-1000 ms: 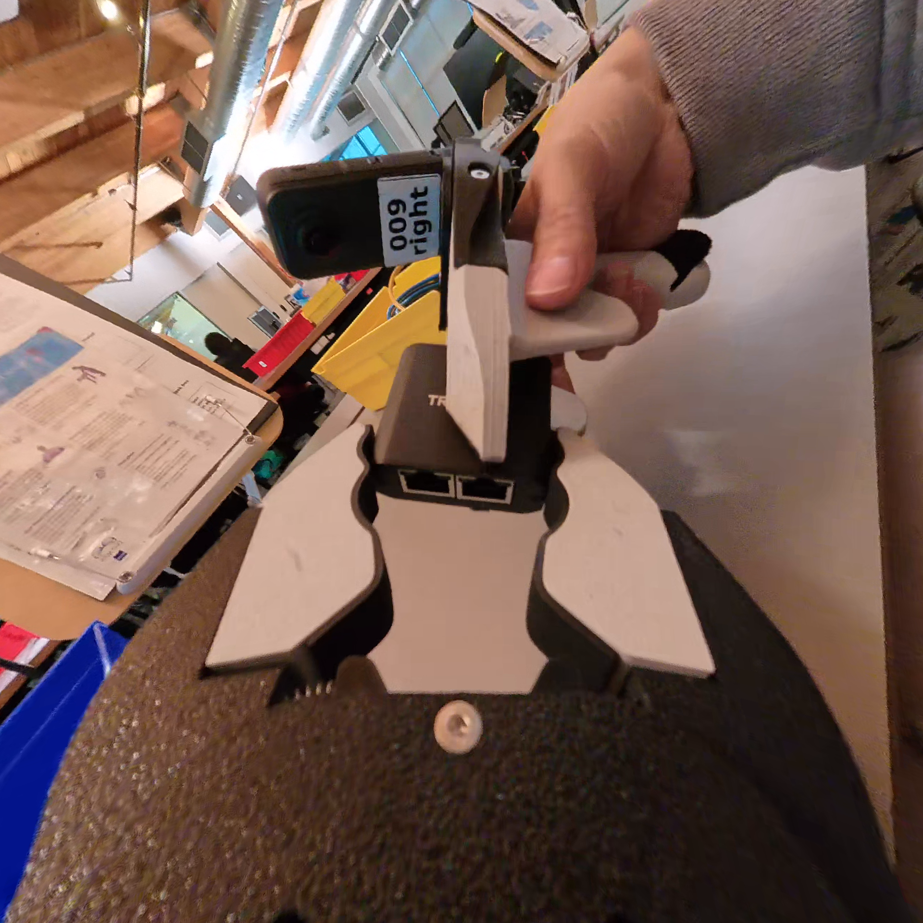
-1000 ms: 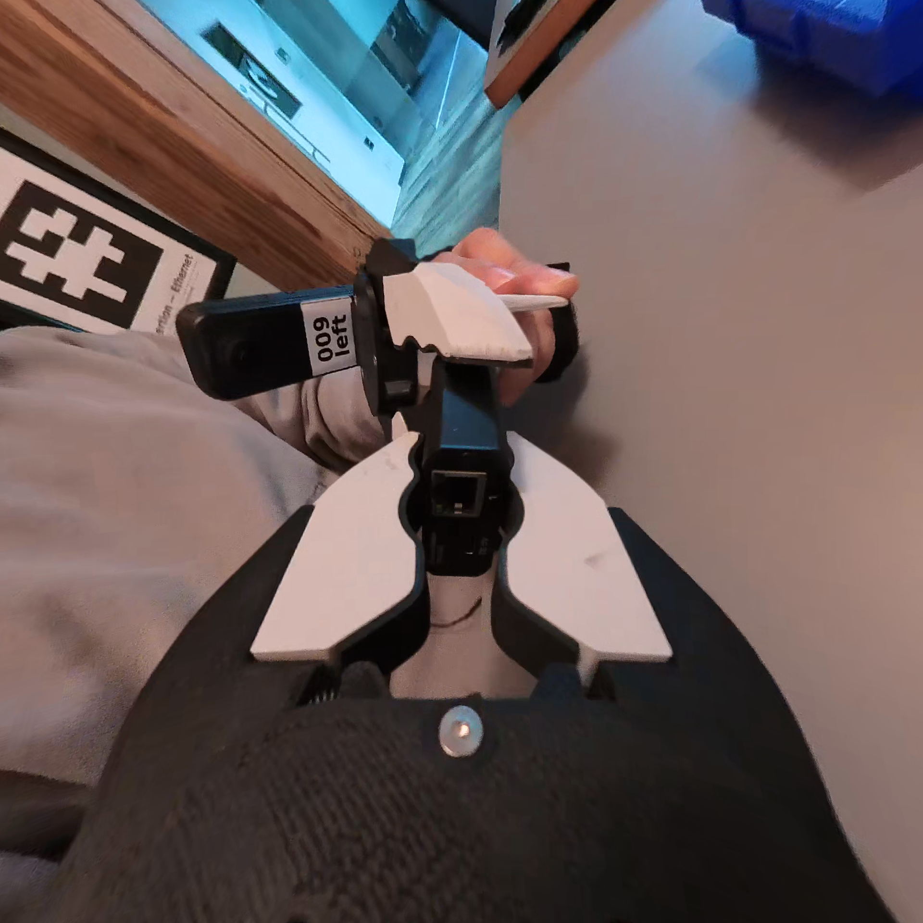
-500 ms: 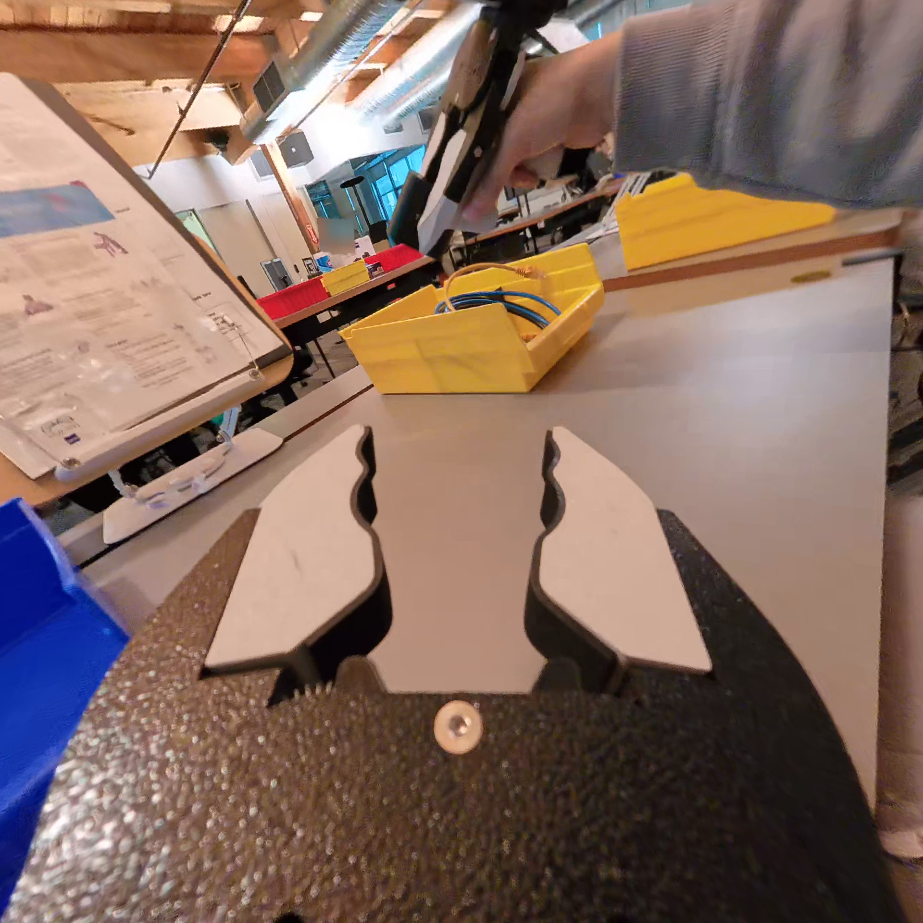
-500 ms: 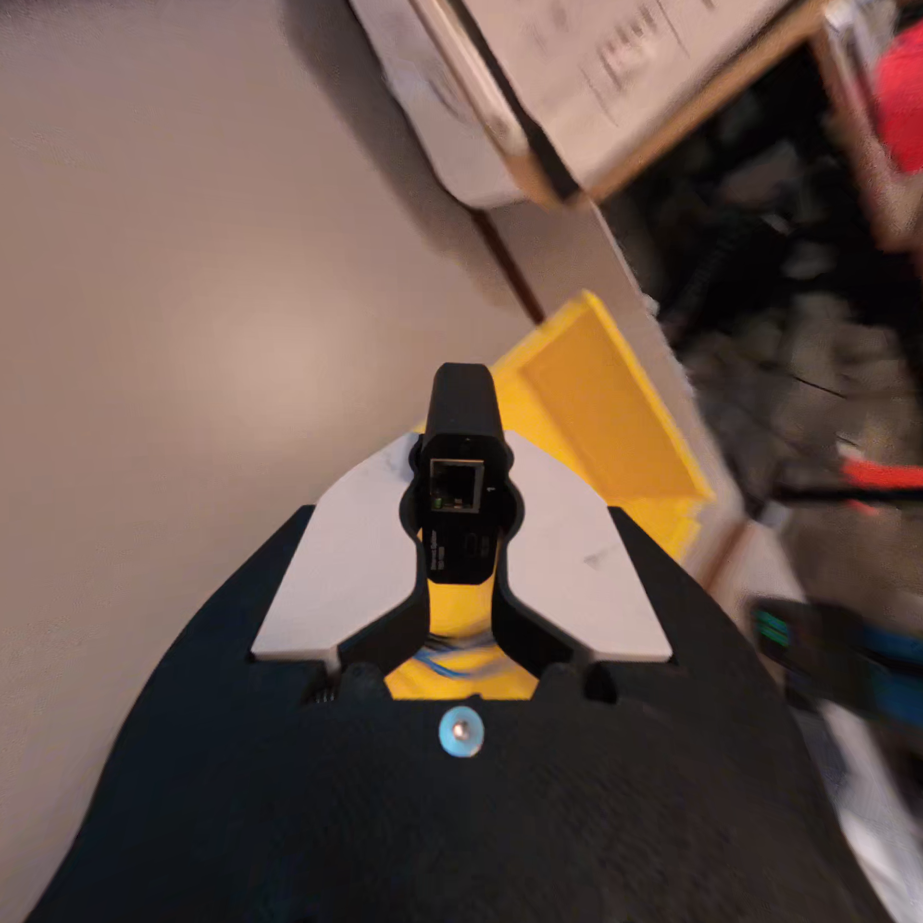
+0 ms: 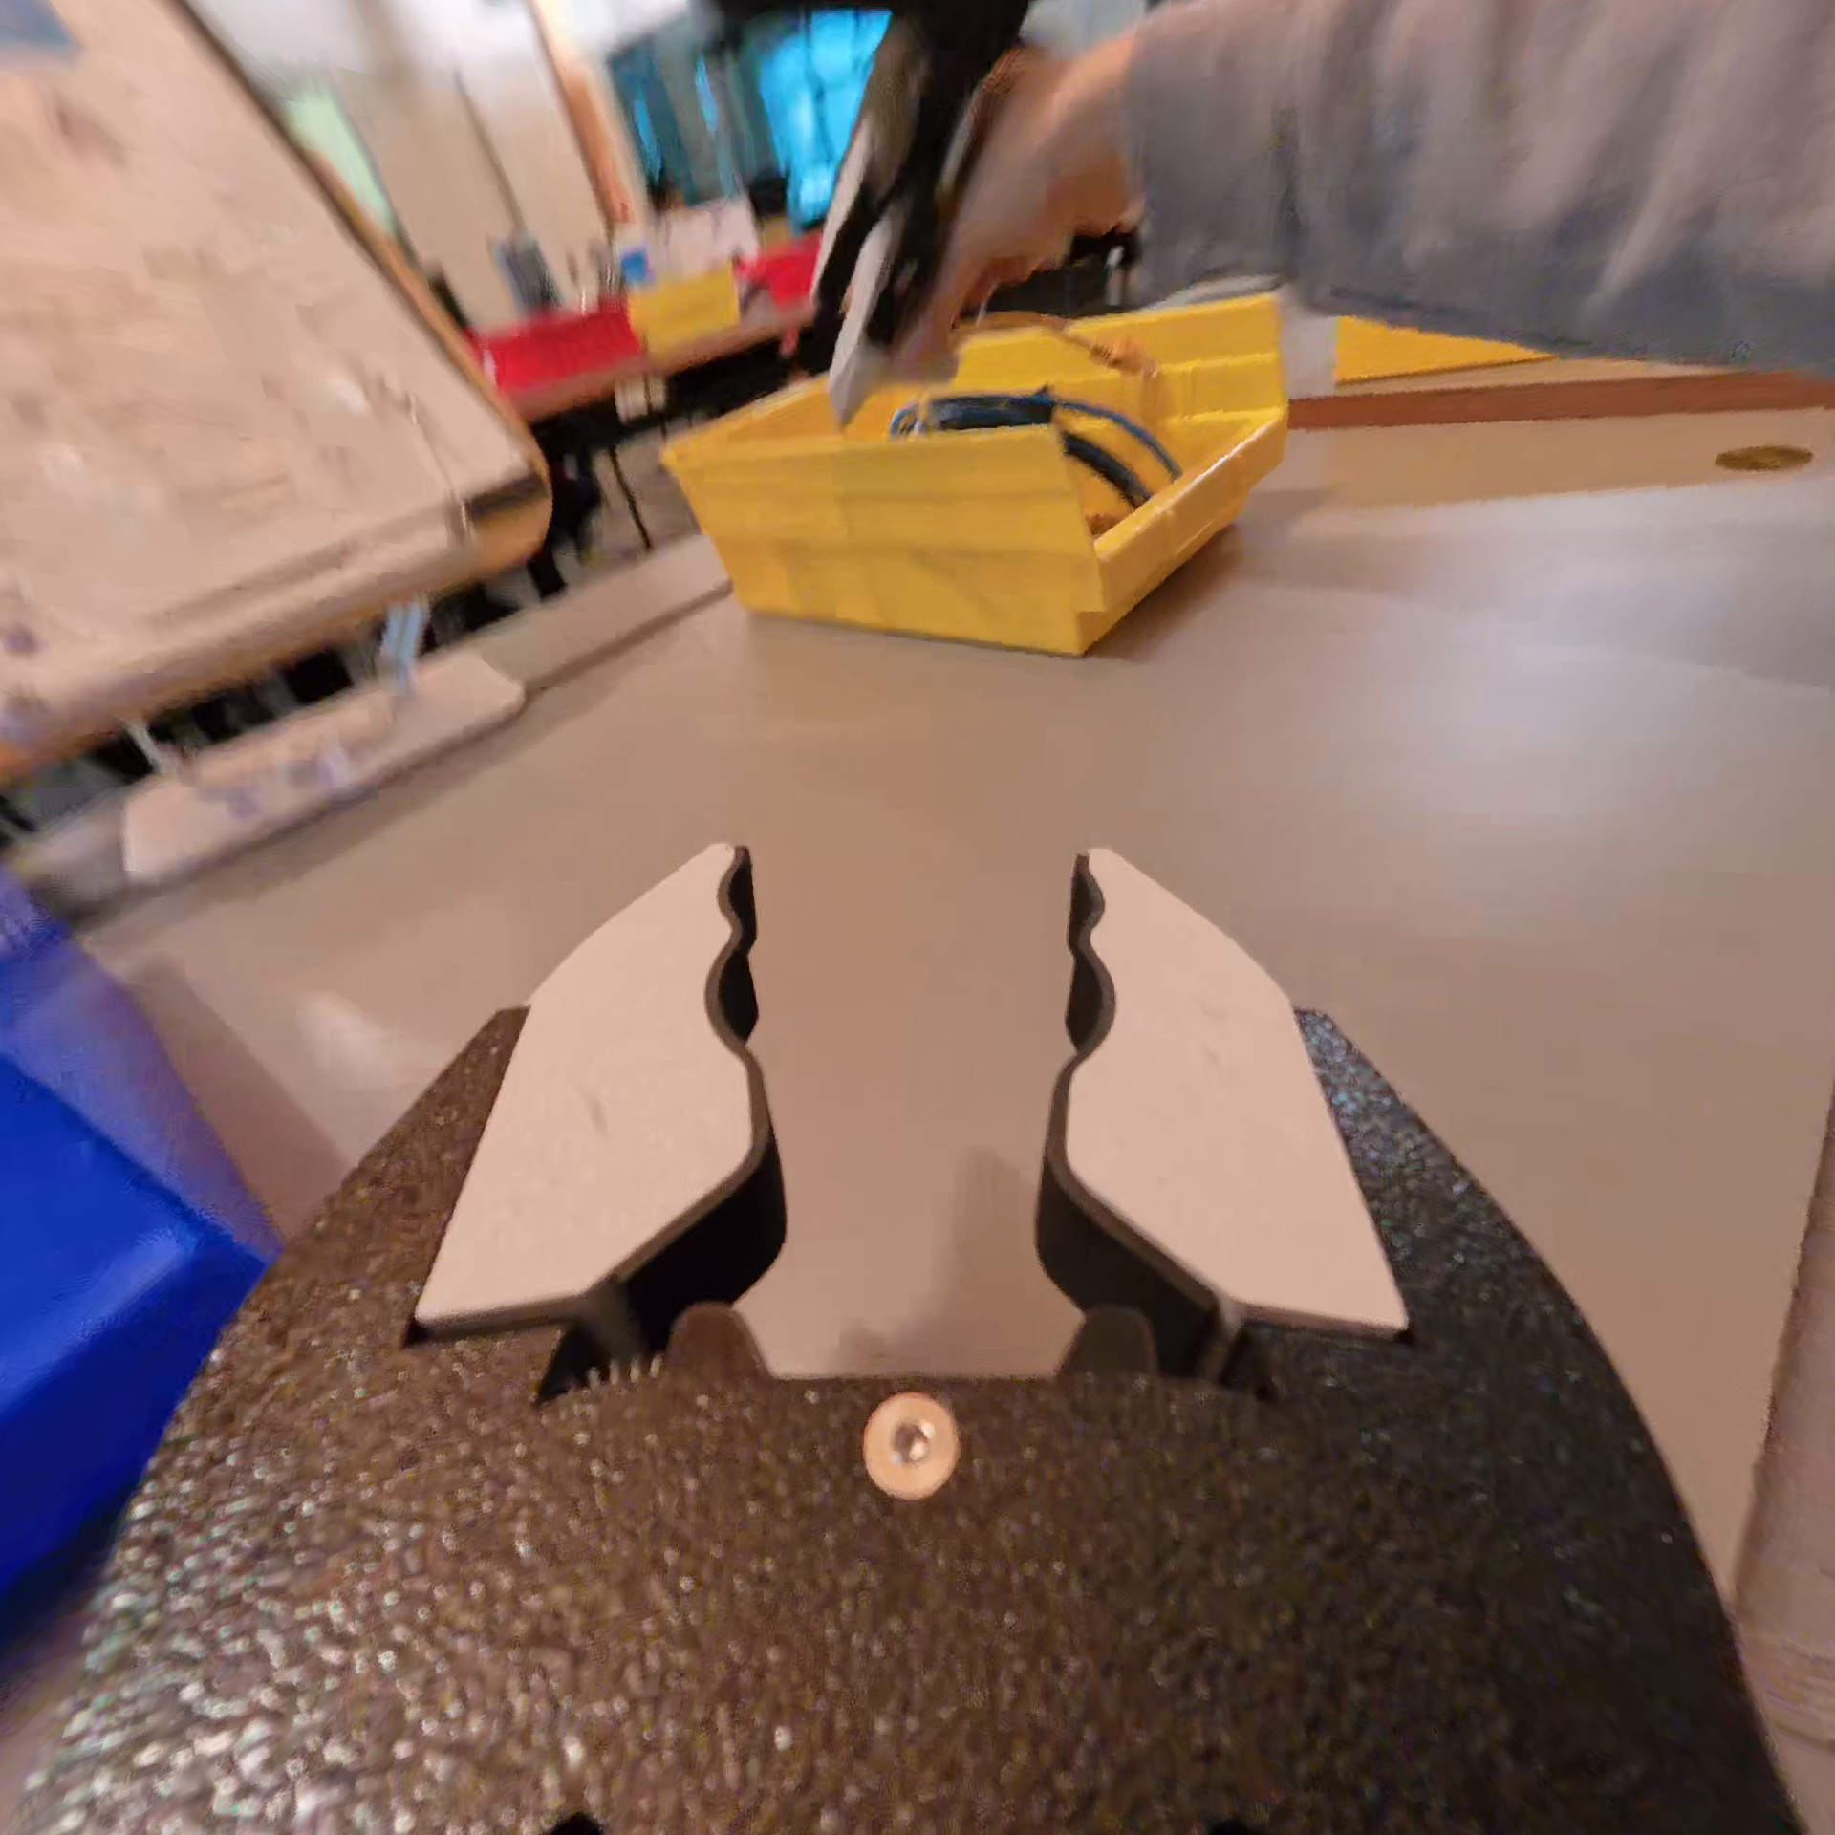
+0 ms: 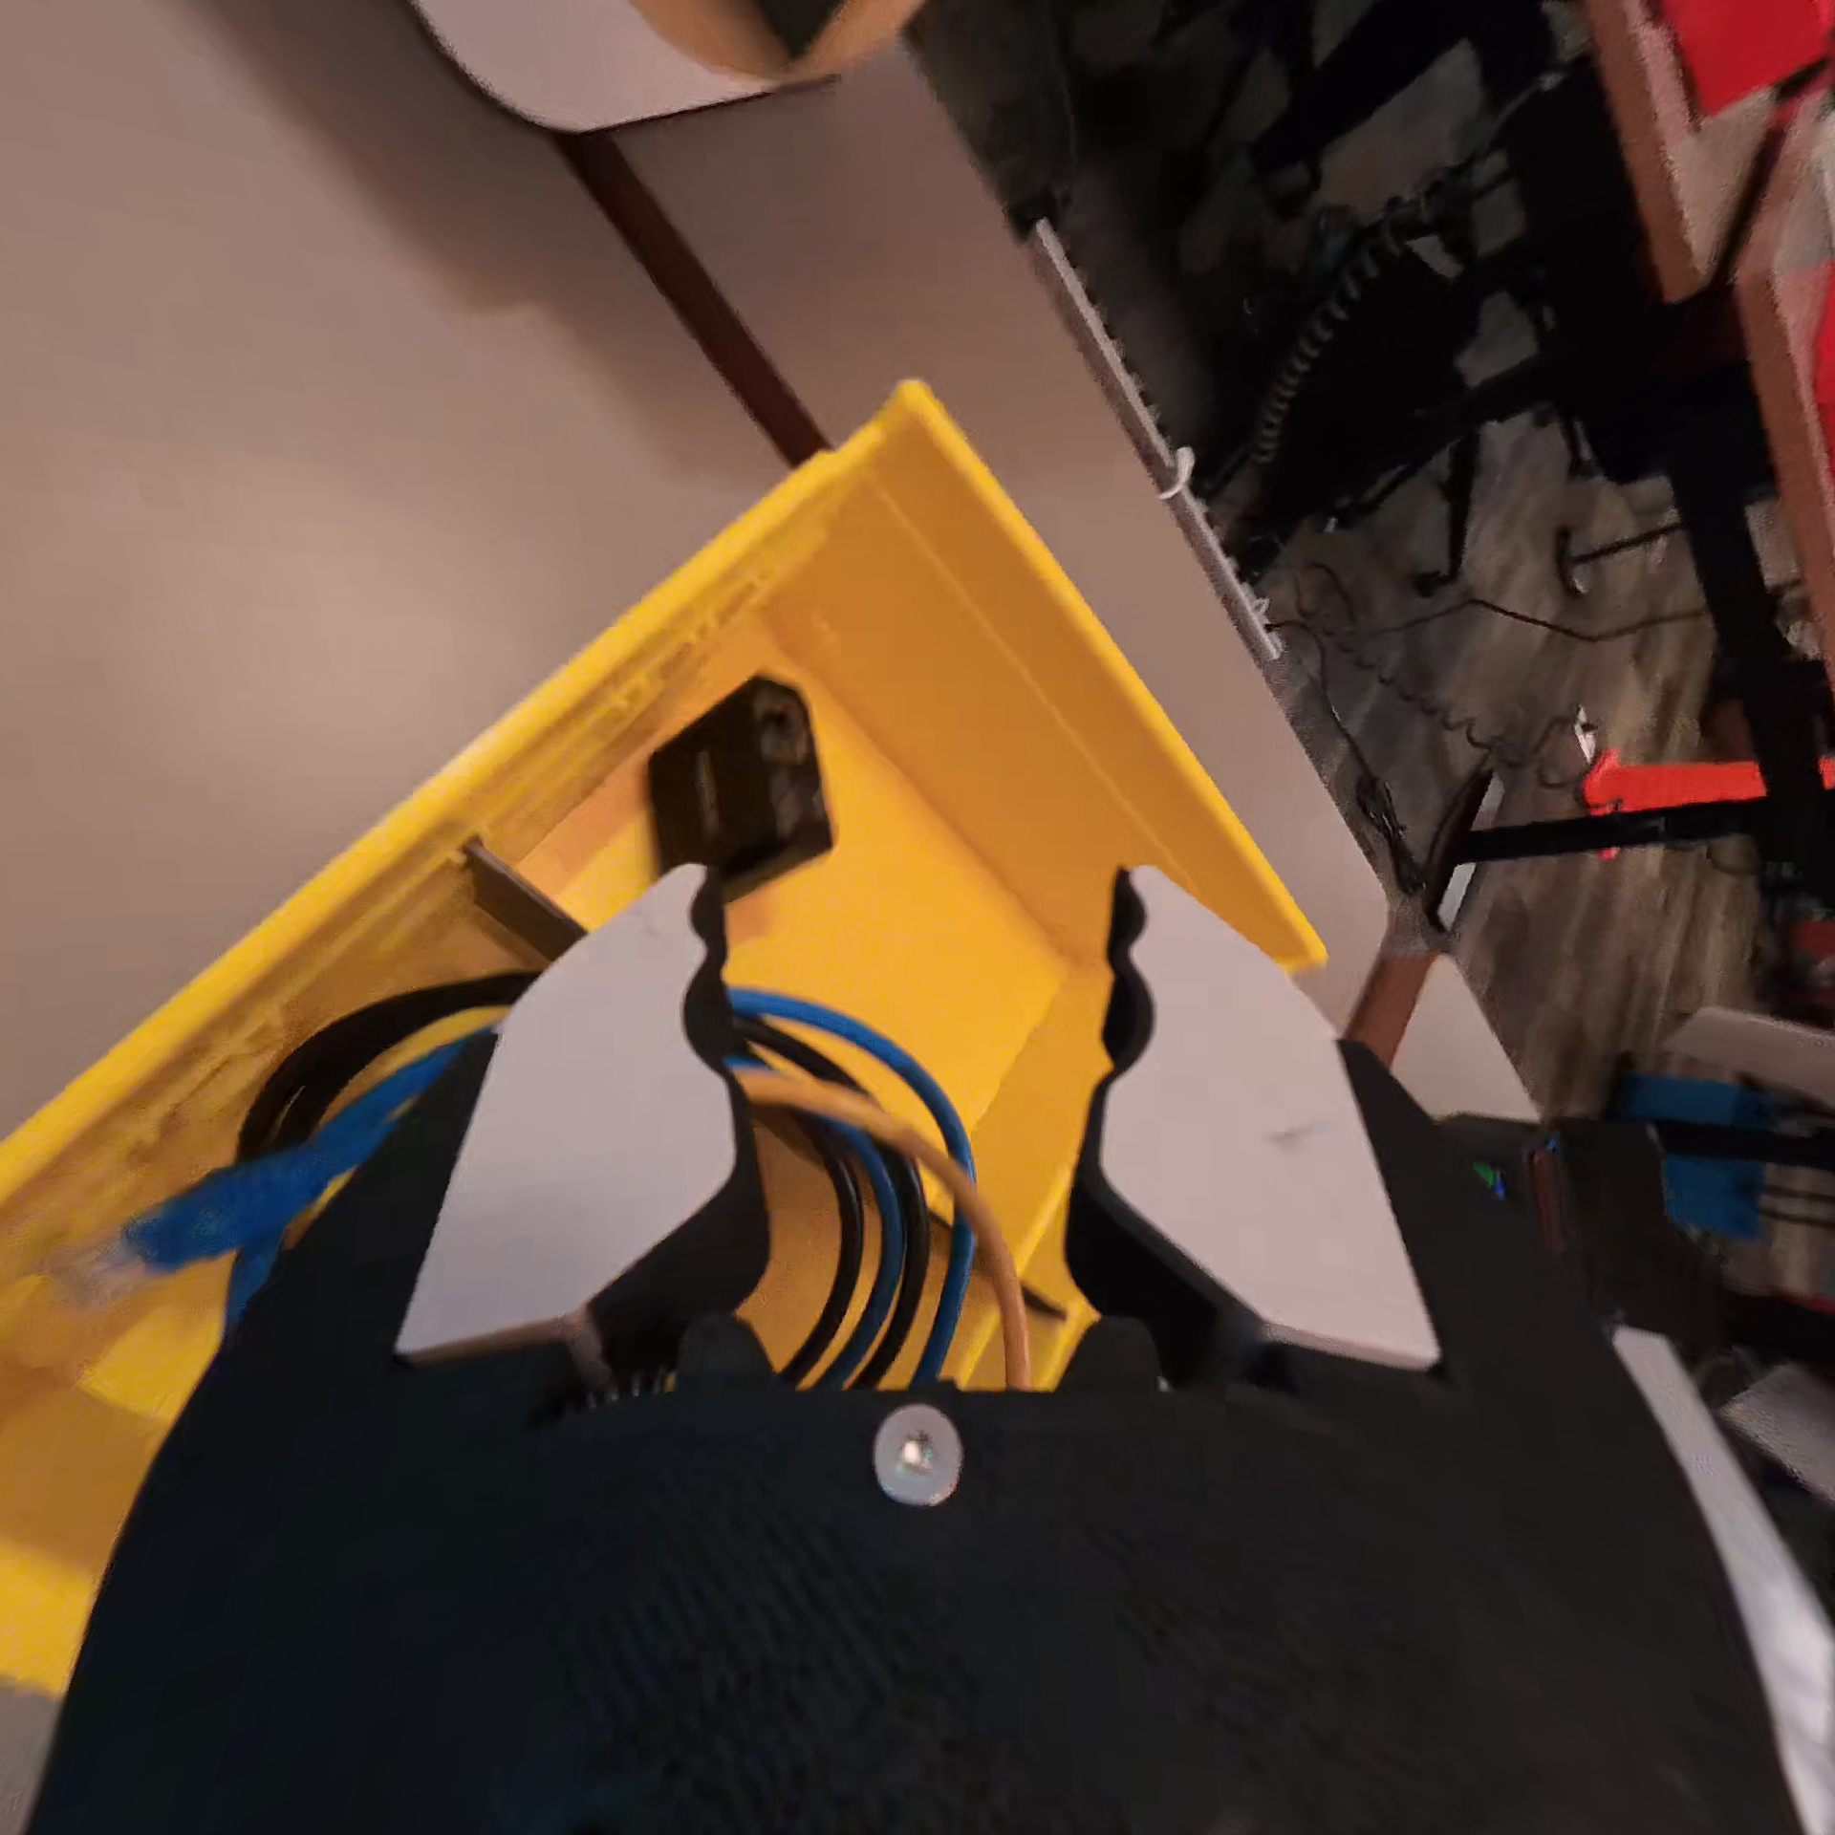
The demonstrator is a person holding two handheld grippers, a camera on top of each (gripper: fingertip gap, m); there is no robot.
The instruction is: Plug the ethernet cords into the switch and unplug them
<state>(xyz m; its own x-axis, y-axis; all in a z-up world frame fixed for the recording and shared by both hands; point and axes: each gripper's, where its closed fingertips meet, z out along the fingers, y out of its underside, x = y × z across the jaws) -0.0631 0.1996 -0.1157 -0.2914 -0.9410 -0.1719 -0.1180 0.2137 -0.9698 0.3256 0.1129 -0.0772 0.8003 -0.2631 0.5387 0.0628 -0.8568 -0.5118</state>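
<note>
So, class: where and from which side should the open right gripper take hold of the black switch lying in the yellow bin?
Probably grip the switch across its two flat side faces, coming down from above through the bin's open top. The right gripper hangs there, jaws open, with the cables coiled nearer.

No legible text; printing on tilted sheet at left too blurred to read

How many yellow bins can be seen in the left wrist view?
3. The nearest yellow bin stands on the table. A second is behind it at right, and a third is far back. Others may be hidden.
</note>
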